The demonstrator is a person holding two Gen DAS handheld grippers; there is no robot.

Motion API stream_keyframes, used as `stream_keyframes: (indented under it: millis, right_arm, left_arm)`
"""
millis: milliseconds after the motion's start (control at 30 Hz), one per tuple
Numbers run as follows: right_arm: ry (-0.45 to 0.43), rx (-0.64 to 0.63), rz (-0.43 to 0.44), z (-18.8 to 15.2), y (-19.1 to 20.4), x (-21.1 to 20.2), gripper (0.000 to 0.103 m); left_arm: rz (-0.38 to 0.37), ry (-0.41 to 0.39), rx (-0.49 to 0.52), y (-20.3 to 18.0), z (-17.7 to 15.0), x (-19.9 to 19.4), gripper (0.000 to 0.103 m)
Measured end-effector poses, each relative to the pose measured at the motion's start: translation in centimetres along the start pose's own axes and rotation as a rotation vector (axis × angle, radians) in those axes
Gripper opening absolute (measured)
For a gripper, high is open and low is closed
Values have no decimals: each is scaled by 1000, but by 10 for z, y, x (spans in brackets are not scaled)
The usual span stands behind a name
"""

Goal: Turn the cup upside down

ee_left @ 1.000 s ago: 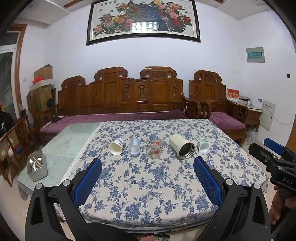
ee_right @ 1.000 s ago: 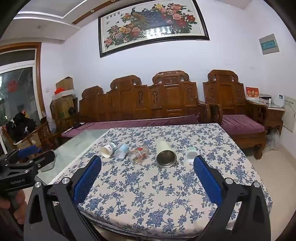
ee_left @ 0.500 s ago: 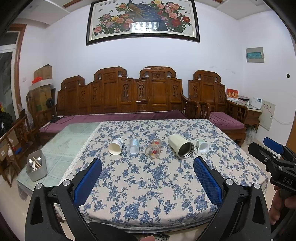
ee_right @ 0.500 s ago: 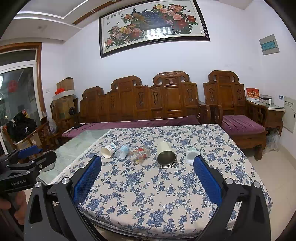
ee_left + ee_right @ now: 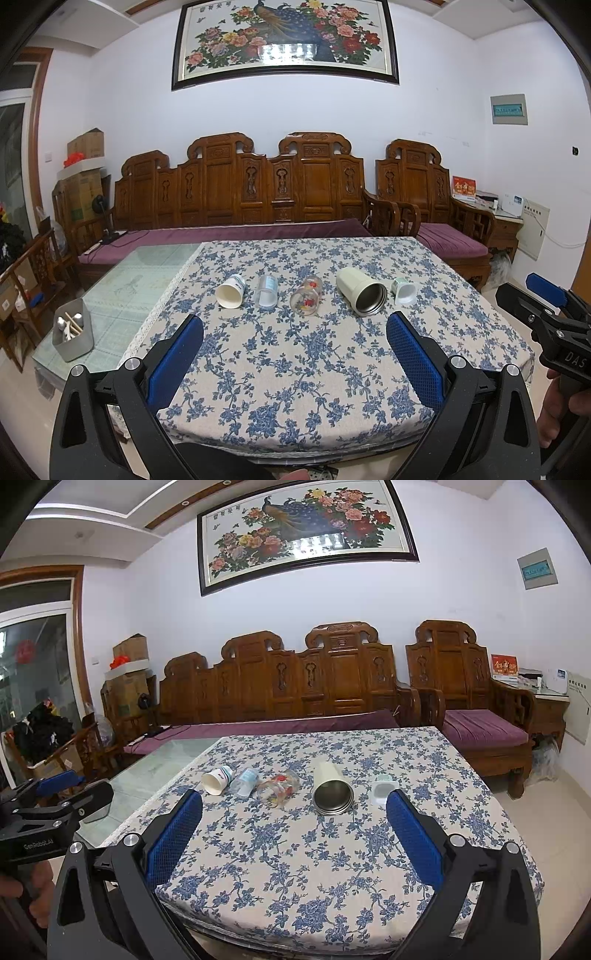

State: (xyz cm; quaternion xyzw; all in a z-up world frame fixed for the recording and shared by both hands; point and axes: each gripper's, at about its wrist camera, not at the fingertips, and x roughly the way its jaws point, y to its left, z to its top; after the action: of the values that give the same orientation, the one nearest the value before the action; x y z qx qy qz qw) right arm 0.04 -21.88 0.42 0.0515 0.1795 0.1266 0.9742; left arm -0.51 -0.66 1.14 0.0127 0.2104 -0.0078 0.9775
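Note:
Several cups lie on their sides in a row on the blue-flowered tablecloth [image 5: 295, 354]: a white paper cup [image 5: 230, 291] [image 5: 217, 780], a clear plastic cup [image 5: 267, 291] [image 5: 245, 777], a glass with red print [image 5: 306, 296] [image 5: 279, 788], a cream steel-lined tumbler [image 5: 361, 291] [image 5: 331, 789] and a small white cup [image 5: 404, 291] [image 5: 383, 789]. My left gripper [image 5: 294, 334] is open and empty, well short of the row. My right gripper [image 5: 294, 812] is open and empty, also near the table's front. Each gripper shows in the other's view: the right [image 5: 543, 306], the left [image 5: 62, 794].
A glass table [image 5: 140, 284] adjoins on the left with a grey utensil holder [image 5: 72, 334] at its near corner. Carved wooden benches with purple cushions [image 5: 258, 192] stand behind the table. Cardboard boxes [image 5: 83, 177] are stacked at far left.
Both views have crept slightly closer to the table; the cups have not moved and both grippers stay open.

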Motion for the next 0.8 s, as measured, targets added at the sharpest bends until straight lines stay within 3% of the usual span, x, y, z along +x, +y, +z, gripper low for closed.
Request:
stream_keyframes:
  millis: [800]
  right_arm:
    - [-1,1,1,0,-1,-1,100]
  left_arm:
    - [-1,-4,0,0,0,-2,96]
